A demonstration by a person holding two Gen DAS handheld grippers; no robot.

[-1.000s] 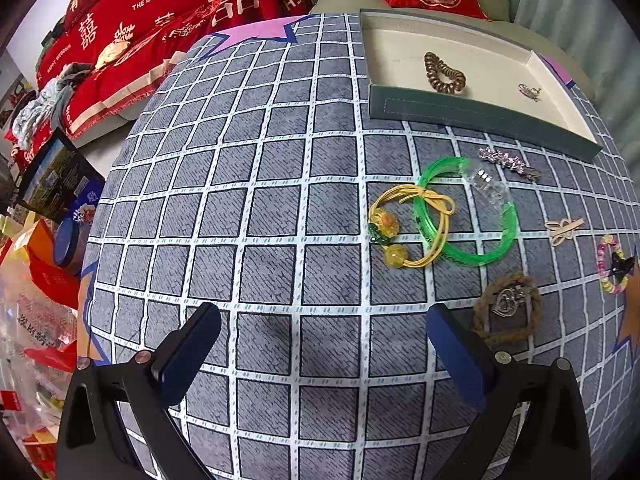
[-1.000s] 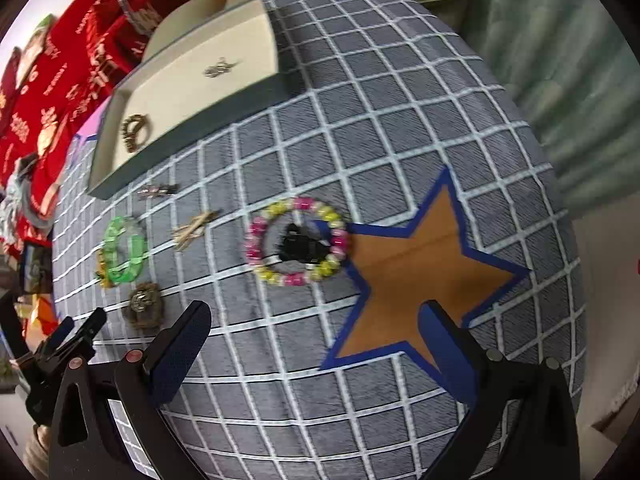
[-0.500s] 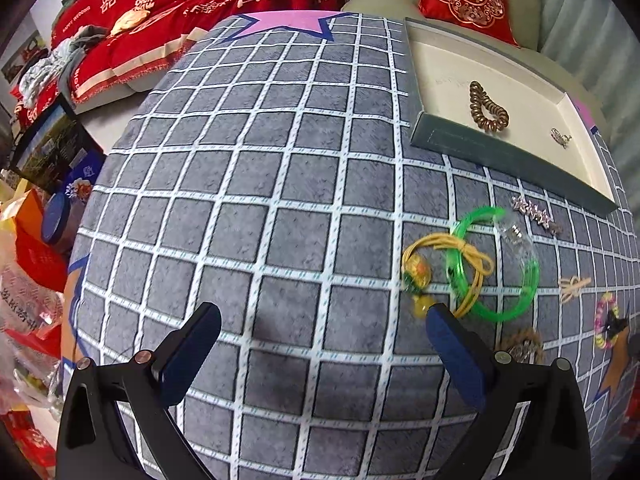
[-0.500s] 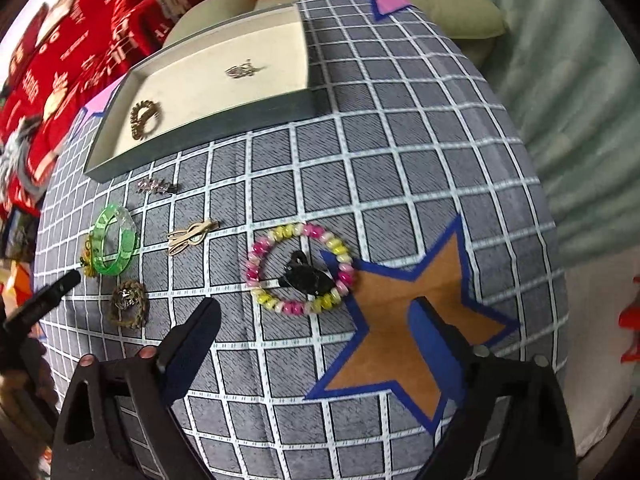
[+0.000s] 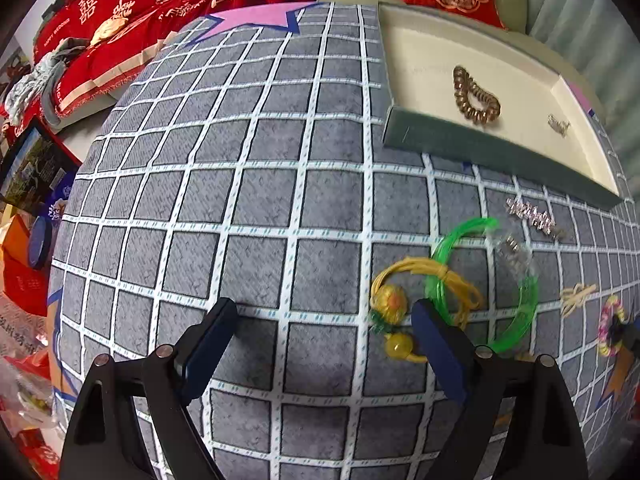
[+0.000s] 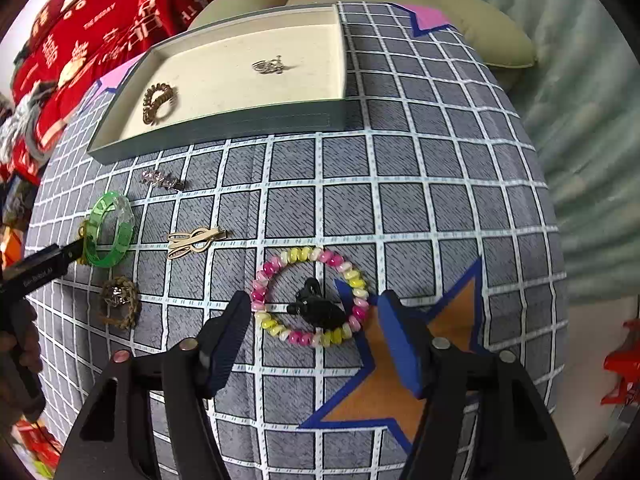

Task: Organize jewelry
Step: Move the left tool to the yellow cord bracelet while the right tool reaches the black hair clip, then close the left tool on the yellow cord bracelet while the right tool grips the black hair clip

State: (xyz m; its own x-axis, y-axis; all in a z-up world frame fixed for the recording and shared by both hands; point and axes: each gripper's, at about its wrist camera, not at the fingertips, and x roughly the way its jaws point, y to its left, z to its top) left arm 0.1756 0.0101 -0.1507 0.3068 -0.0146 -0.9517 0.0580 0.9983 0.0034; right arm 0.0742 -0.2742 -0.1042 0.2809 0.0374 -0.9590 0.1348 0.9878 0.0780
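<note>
A cream tray with a grey-green rim (image 6: pixel 248 120) (image 5: pixel 480 148) at the back holds a brown coil hair tie (image 6: pixel 158 102) and a silver piece (image 6: pixel 269 66). On the checked cloth lie a green bangle (image 5: pixel 484 284) (image 6: pixel 109 229), a yellow beaded cord (image 5: pixel 400 308), a silver rhinestone clip (image 6: pixel 162 180), a gold clip (image 6: pixel 196 240), a brown braided ring (image 6: pixel 119 302), and a pink-yellow coil bracelet (image 6: pixel 308 296) around a black claw clip (image 6: pixel 318 310). My right gripper (image 6: pixel 316 320) is open, its fingers on either side of the bracelet. My left gripper (image 5: pixel 324 328) is open and empty, left of the yellow cord.
Red embroidered cushions and bedding (image 5: pixel 160 8) lie beyond the cloth's back left. An orange star patch (image 6: pixel 400 376) lies under the right gripper's right finger. Boxes and bags (image 5: pixel 28 184) stand off the left edge. Green curtain (image 6: pixel 580 120) hangs at right.
The right gripper has moved forward and down so its fingers now flank the coil bracelet. The left gripper has swung left and closer to the cloth, with the jewelry now at its right.
</note>
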